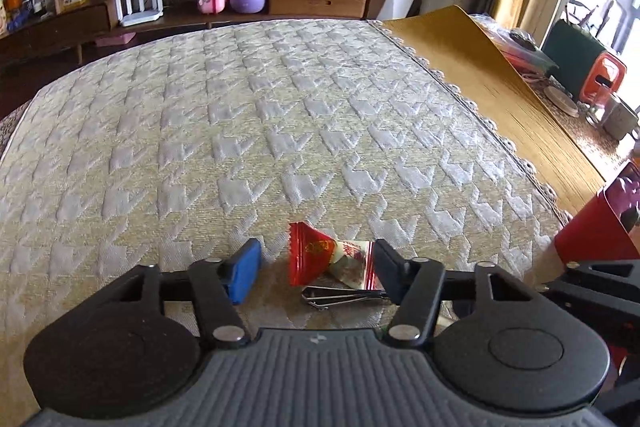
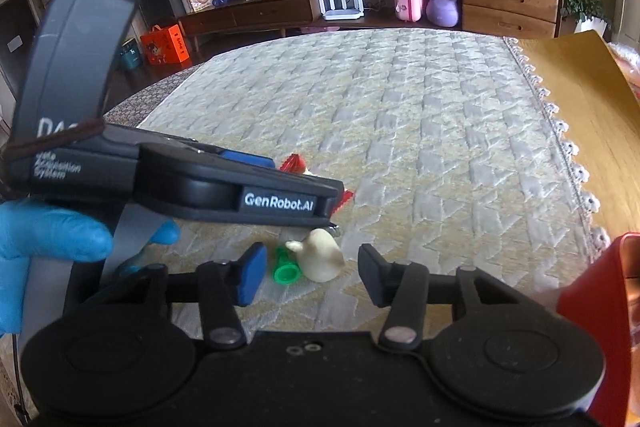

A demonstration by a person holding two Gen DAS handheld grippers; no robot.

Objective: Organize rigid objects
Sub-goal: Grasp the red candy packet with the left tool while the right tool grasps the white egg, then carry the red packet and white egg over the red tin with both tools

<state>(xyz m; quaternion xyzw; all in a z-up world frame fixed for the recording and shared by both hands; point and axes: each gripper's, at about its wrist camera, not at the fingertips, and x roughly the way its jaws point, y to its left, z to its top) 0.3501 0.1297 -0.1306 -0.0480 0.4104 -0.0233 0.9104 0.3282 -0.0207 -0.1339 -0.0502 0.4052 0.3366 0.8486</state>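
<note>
While both grippers hover low over the desk, I read the left gripper (image 1: 316, 269) as open around a red candy packet (image 1: 316, 255) and nail clipper (image 1: 340, 298), whose long axis runs across the jaws. My right gripper (image 2: 312, 273), open, brackets a cream figurine (image 2: 320, 259) and green cap (image 2: 286, 267).

Red and white sachet (image 1: 320, 254), silver nail clipper (image 1: 340, 297), green cap (image 2: 286, 266), cream houndstooth cloth (image 1: 240, 131), blue glove (image 2: 48, 235)
</note>
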